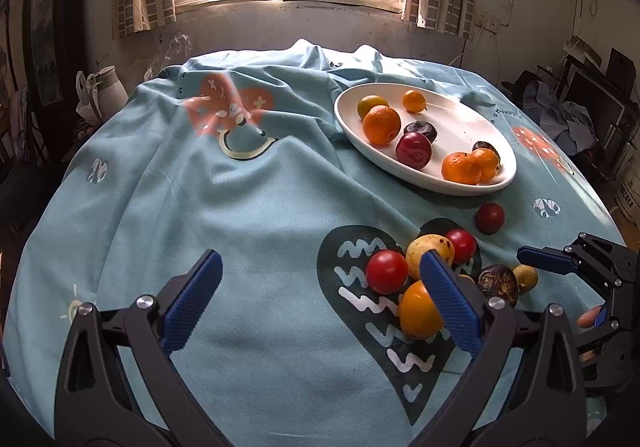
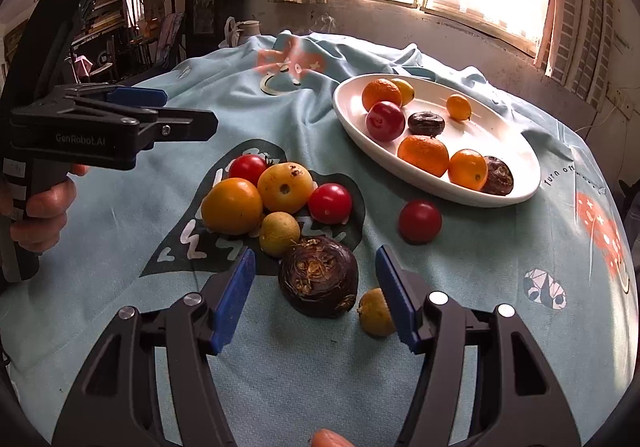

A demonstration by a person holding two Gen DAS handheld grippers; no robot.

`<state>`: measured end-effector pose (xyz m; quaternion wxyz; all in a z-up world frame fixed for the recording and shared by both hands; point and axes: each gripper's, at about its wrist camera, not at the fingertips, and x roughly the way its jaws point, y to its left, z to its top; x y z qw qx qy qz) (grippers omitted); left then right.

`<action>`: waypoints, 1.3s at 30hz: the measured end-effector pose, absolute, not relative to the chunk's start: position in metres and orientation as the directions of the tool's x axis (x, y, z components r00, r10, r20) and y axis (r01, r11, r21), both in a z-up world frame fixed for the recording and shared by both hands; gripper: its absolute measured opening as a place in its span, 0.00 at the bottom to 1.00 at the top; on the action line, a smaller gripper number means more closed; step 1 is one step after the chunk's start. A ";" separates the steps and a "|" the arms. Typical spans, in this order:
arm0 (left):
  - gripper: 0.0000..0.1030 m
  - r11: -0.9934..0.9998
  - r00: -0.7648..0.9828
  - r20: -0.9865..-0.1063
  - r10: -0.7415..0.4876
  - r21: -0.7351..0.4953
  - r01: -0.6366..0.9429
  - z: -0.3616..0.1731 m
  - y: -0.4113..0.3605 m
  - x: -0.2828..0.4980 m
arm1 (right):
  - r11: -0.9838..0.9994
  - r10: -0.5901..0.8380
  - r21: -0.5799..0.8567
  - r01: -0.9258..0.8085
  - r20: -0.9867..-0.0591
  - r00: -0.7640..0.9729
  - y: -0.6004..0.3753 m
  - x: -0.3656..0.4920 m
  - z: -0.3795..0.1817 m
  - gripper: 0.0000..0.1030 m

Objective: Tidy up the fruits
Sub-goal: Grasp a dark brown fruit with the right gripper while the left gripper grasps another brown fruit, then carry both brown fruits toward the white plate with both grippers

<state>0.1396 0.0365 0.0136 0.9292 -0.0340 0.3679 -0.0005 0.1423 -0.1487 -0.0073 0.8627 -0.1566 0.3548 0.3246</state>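
Observation:
A white oval plate (image 2: 516, 155) holds several oranges, a red plum and dark water chestnuts; it also shows in the left wrist view (image 1: 472, 131). Loose fruit lies on the blue cloth: red tomatoes (image 2: 330, 203), an orange tomato (image 2: 232, 205), yellow fruits (image 2: 285, 187), a lone red tomato (image 2: 420, 222) and a large dark water chestnut (image 2: 318, 283). My right gripper (image 2: 316, 299) is open, its fingers either side of that chestnut, not touching. My left gripper (image 1: 322, 297) is open and empty above bare cloth, left of the pile (image 1: 420, 307).
A small yellow fruit (image 2: 374, 313) lies by my right gripper's right finger. The cloth (image 1: 260, 187) is wrinkled at the back. A white jug (image 1: 110, 87) stands beyond the table's far left. Wall and window lie behind. Clutter stands at the right.

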 end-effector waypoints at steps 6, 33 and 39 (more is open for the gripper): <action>0.98 0.997 0.731 -0.682 -0.023 -0.066 -0.029 0.015 0.037 0.139 | 0.731 0.403 -0.070 -0.679 -0.758 0.513 -0.136 0.148 -0.017 0.61; 0.98 0.993 0.692 -0.712 -0.120 -0.094 0.075 0.009 0.027 0.138 | 0.783 0.509 0.143 -0.606 -0.706 0.492 -0.168 0.154 0.002 0.43; 0.80 0.978 0.685 -0.717 -0.132 0.018 0.208 0.002 -0.008 0.129 | 0.799 0.537 0.207 -0.565 -0.668 0.515 -0.180 0.156 0.011 0.43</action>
